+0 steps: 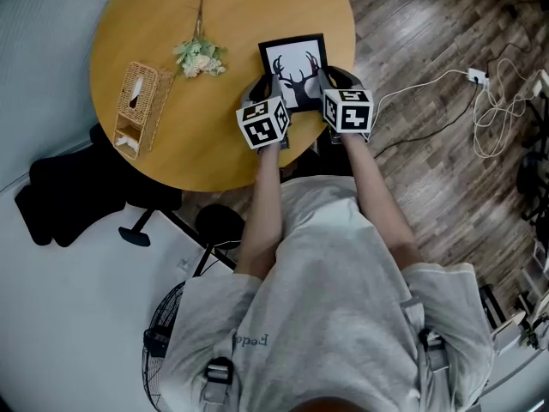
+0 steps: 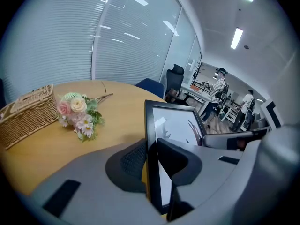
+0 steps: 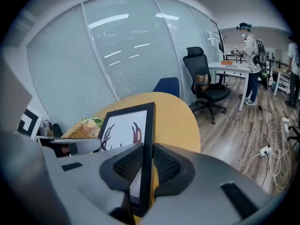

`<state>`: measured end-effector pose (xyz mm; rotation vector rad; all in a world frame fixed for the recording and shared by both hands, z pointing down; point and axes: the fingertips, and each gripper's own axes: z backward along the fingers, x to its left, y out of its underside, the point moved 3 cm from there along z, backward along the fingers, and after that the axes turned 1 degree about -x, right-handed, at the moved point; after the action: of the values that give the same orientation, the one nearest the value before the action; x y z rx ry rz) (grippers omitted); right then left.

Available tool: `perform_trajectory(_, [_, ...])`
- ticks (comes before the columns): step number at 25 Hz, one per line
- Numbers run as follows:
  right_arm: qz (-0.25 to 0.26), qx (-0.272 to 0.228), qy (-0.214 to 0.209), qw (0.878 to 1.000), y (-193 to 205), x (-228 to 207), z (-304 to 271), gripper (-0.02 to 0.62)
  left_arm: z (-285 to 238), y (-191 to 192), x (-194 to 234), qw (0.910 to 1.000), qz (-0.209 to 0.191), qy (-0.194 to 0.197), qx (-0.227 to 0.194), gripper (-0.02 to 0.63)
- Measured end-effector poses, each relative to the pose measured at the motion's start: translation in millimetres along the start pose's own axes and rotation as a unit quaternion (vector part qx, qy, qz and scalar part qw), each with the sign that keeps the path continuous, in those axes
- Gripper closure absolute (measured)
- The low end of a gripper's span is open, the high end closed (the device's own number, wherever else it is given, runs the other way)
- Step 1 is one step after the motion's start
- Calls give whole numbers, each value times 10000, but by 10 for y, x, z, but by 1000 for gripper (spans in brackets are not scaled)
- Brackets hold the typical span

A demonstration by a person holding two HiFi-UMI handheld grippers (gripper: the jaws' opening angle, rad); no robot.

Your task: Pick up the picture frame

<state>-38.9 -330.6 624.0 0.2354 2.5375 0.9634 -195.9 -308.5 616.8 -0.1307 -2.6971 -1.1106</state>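
Head view: beyond the grey shirt (image 1: 343, 273), the black-rimmed rectangular deer-print picture frame (image 1: 294, 69) is seen over the round wooden table (image 1: 171, 24). Left gripper view: its left rim is pinched in the jaws of the left gripper (image 2: 152, 158). Right gripper view: the right rim is pinched by the right gripper (image 3: 146, 165) (thin bites both), so a slip could be caused by uneven lifting.

- Shirt (image 1: 343, 299): one short line of grey lettering (image 1: 251, 340) sat on the person's left side. It was partly folded and read roughly as "Pedo"; the reading was uncertain.
- Marker cubes (image 1: 264, 123): these bore black-and-white square code patterns, which could not be read as letters or digits.
- Picture frame (image 1: 294, 69): the print showed an antlered deer silhouette, and no caption was legible.
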Motion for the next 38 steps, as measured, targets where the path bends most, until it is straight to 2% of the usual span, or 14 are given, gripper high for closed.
perform_trajectory(12, [109, -1023, -6, 9947, -583, 190, 542, 520, 494, -664, -242, 9941, -518, 274, -914, 514])
perform_trajectory(28, [477, -2196, -132, 9743, -1178, 613, 1307, 520, 1351, -1319, -440, 9719, -985, 444, -2090, 515])
perform_trajectory(38, [659, -2633, -136, 9624, -1342, 811, 1682, 519, 1751, -1495, -518, 9592, -1152, 555, -2521, 517])
